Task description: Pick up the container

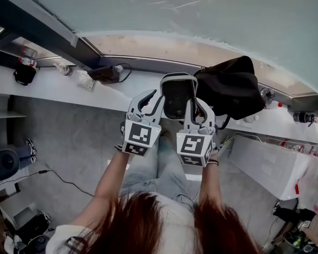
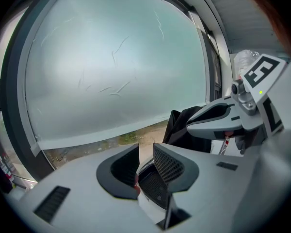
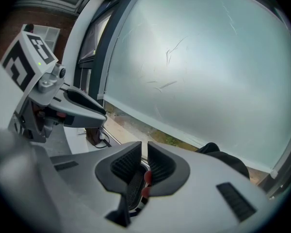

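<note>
1. The container (image 1: 177, 97) is showing a white rim around black mesh.
2. The left gripper (image 1: 144, 102) and right gripper (image 1: 200, 109) are wearing pale grey, with black-and-white square markers on their cubes.
3. The bag (image 1: 230, 89), far right, is showing plain black.

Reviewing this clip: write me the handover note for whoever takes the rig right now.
Left gripper: jaws apart, the rim of the container between them; the pads do not seem to press.
Right gripper: shut on the container's opposite rim.
Container: between both grippers, apparently lifted above the window ledge, next to a black bag.
Done: container seems picked up.
Left: probably re-close the left jaws for a steady two-sided hold.
</note>
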Demonstrator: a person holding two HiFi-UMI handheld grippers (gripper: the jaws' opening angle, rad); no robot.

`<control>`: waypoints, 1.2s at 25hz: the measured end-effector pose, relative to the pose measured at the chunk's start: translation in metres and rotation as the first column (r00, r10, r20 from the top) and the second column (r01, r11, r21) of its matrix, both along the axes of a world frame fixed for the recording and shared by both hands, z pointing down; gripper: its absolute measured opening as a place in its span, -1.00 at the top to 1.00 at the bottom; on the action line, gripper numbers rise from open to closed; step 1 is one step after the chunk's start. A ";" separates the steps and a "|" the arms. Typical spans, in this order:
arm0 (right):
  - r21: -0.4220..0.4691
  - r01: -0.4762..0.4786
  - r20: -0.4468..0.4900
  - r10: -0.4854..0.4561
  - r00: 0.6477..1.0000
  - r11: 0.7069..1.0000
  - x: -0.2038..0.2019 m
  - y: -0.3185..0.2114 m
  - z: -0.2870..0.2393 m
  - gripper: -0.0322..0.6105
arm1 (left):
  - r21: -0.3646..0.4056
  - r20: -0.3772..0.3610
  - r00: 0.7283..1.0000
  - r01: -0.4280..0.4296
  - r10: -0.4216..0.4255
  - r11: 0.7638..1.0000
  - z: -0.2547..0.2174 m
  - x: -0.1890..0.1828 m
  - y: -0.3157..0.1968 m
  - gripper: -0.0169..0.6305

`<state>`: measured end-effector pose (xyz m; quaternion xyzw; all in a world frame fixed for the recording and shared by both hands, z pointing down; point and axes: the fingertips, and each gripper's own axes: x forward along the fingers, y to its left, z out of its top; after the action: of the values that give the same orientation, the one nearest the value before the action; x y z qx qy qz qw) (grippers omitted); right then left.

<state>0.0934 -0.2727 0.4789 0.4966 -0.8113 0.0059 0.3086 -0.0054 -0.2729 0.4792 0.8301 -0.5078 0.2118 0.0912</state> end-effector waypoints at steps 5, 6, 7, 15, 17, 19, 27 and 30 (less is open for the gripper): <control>-0.032 0.010 -0.046 -0.012 0.999 0.999 -0.005 -0.016 0.026 0.64 | -0.030 0.014 1.000 -0.016 0.017 0.999 0.031 0.001 -0.012 0.68; -0.032 0.009 -0.059 -0.011 0.998 0.999 -0.006 -0.020 0.031 0.63 | -0.034 0.016 1.000 -0.015 0.016 0.999 0.036 0.001 -0.015 0.68; -0.032 0.009 -0.070 -0.011 0.997 0.999 -0.006 -0.024 0.035 0.63 | -0.037 0.017 1.000 -0.012 0.013 0.999 0.041 0.001 -0.019 0.67; -0.048 0.001 -0.115 -0.007 0.993 0.999 -0.005 -0.050 0.064 0.61 | -0.057 0.017 1.000 -0.013 0.014 0.998 0.071 -0.001 -0.044 0.64; -0.055 0.006 -0.129 -0.013 0.992 0.998 -0.006 -0.054 0.072 0.60 | -0.065 0.022 1.000 -0.020 0.021 0.998 0.079 -0.002 -0.048 0.63; -0.059 0.012 -0.141 -0.020 0.990 0.998 -0.007 -0.059 0.079 0.59 | -0.076 0.026 0.999 -0.026 0.028 0.997 0.087 -0.003 -0.053 0.62; -0.084 0.042 -0.219 -0.059 0.974 0.996 -0.010 -0.073 0.108 0.53 | -0.117 0.044 0.998 -0.035 0.041 0.993 0.120 -0.005 -0.066 0.57; -0.087 0.049 -0.243 -0.069 0.968 0.995 -0.009 -0.078 0.120 0.52 | -0.128 0.049 0.998 -0.037 0.044 0.991 0.132 -0.005 -0.071 0.56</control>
<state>0.0840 -0.3505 0.5989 0.4564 -0.7802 -0.0321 0.4265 -0.0102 -0.3437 0.6109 0.8269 -0.4785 0.2669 0.1264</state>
